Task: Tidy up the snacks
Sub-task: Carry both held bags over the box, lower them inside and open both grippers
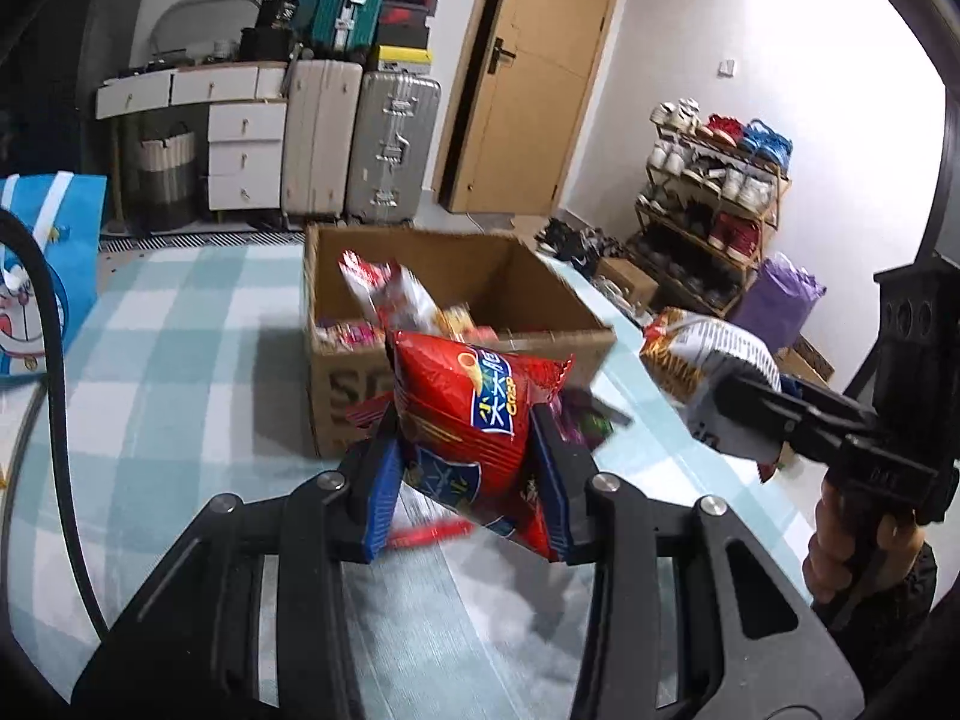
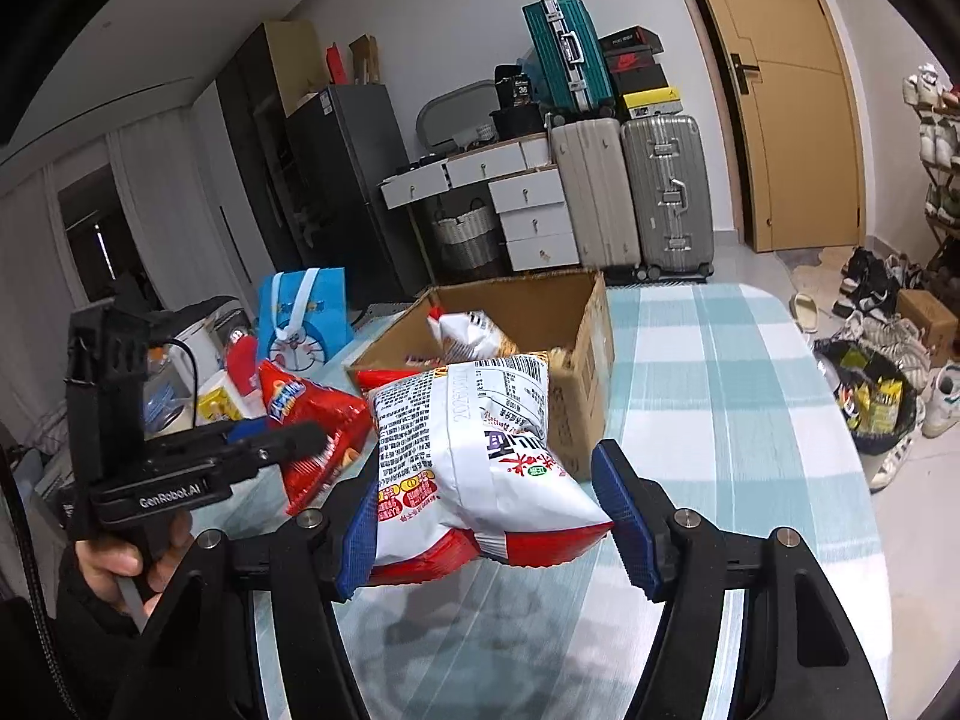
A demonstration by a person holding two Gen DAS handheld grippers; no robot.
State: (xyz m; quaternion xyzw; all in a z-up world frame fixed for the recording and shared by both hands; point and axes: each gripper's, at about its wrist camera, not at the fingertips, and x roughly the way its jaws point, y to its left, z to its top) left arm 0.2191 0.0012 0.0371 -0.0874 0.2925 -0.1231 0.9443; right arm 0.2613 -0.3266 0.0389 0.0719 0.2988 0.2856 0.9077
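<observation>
A: Item one: puffed red foil crisp bag with a blue label [image 1: 474,420]. Where did you have it?

B: You held it clear of the table, pinched across its lower half in your left gripper [image 1: 465,480], whose blue pads were closed in tight on the foil. The bag's long axis ran up and away from the jaws, leaning toward the open brown cardboard box [image 1: 558,300].

A: Item two?

B: White crinkled snack bag with black print and a red bottom seam [image 2: 480,456]. It sat between the fingers of your right gripper [image 2: 492,528], off the table. The left pad pressed its edge; whether the right pad touched it I could not tell, as a gap seemed to show there. The jaws stood about half open.

A: And the box, relative to both?

B: Straight ahead of each gripper on the pale blue checked tablecloth [image 1: 180,360], already holding several packets. My judgement: the left gripper was the nearer, its red bag almost over the front wall, so a short push forward and a release would serve. The white bag lay to the box's right.
</observation>
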